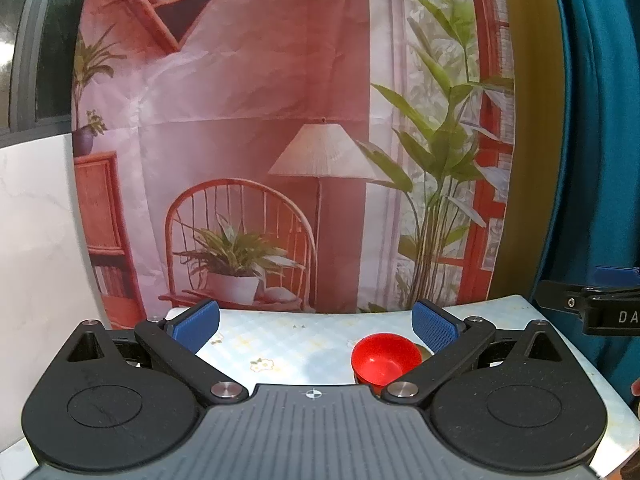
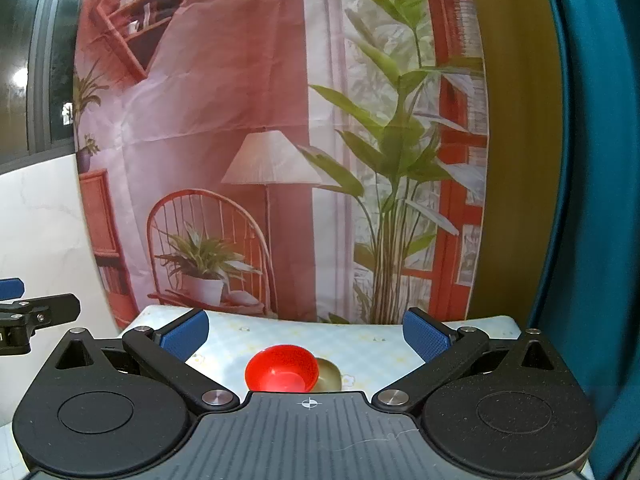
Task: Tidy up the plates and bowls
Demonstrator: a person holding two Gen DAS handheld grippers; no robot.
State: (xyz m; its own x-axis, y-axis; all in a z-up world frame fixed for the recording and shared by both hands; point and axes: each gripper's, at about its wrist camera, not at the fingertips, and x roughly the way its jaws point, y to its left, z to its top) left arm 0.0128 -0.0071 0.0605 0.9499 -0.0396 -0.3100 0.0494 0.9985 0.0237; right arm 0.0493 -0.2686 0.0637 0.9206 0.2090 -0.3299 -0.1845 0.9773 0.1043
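Both claws stand spread wide with nothing between their blue pads: the left claw [image 1: 316, 322] and the right claw [image 2: 306, 334] each hover over the near part of the desk [image 1: 280, 340], gripping nothing.

Behind the desk, filling the view from 9 o'clock round to 1 o'clock, hangs a printed backdrop [image 1: 260, 120] showing a terracotta room, a floor lamp, a wicker chair with a potted plant, and tall green leaves by a window. At 3 o'clock of it runs a teal curtain [image 1: 592, 120], with an olive strip of wall between the two. At 9 o'clock stands a white marbled panel [image 1: 36, 240] under a dark window frame.

The desk wears a pale blue checked cloth with small flower prints.

On it sits a red bowl [image 1: 386, 358], upright, its hollow facing up. In the left wrist view it lies at 4 o'clock from the middle, just inside the right-hand pad. In the right wrist view the same red bowl [image 2: 282, 368] lies at 6 o'clock, midway between the pads and partly hidden by the claw's grey body. Touching it at its 3 o'clock side is an olive-gold bowl [image 2: 330, 374], smaller in what shows, partly covered by the red one.

Each view catches the other claw's black frame at its edge.
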